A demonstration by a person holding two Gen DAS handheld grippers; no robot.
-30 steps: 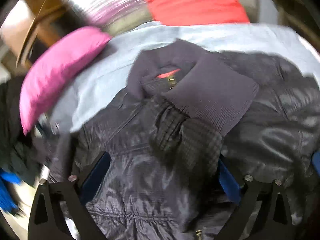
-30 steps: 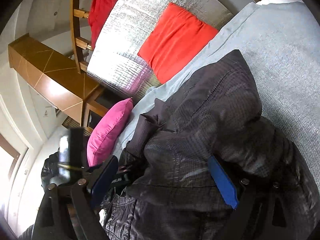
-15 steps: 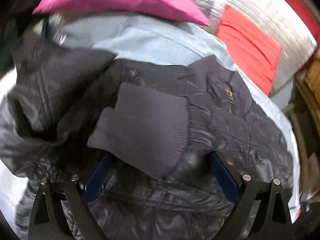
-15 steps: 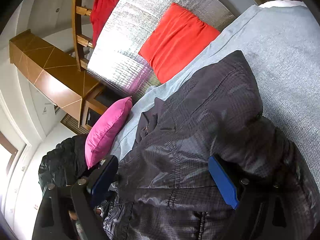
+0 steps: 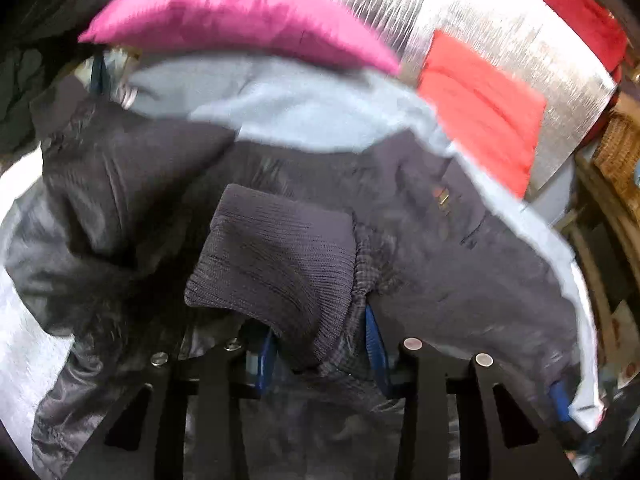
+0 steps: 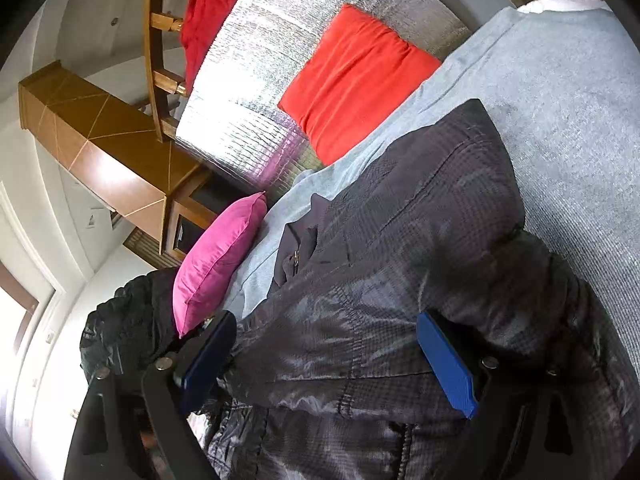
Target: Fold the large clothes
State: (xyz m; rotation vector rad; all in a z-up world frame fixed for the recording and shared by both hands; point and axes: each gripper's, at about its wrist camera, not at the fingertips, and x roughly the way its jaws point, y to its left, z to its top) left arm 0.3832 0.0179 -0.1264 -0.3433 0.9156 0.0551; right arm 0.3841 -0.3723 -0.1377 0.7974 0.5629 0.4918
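Note:
A dark shiny jacket [image 5: 460, 264] lies on the light grey-blue bed cover [image 5: 304, 108]. In the left wrist view my left gripper [image 5: 320, 356] is shut on the jacket's ribbed knit cuff [image 5: 276, 256], which bunches between the blue pads. In the right wrist view the jacket [image 6: 400, 240] spreads under my right gripper [image 6: 328, 360]. Its jaws stand wide open with the blue pads [image 6: 448, 364] on either side of a fold of jacket, not pinching it. The zip pull shows near the collar [image 6: 296, 258].
A pink cushion [image 6: 216, 264] and a red cushion [image 6: 356, 80] lie at the bed's head against a silver quilted panel [image 6: 256, 80]. A wooden headboard and cabinet [image 6: 100, 148] stand beyond. Another black garment [image 6: 128, 320] is heaped beside the pink cushion.
My left gripper has swung round over the jacket and closed from wide open onto the knit cuff. The right gripper has stayed open and nearly still.

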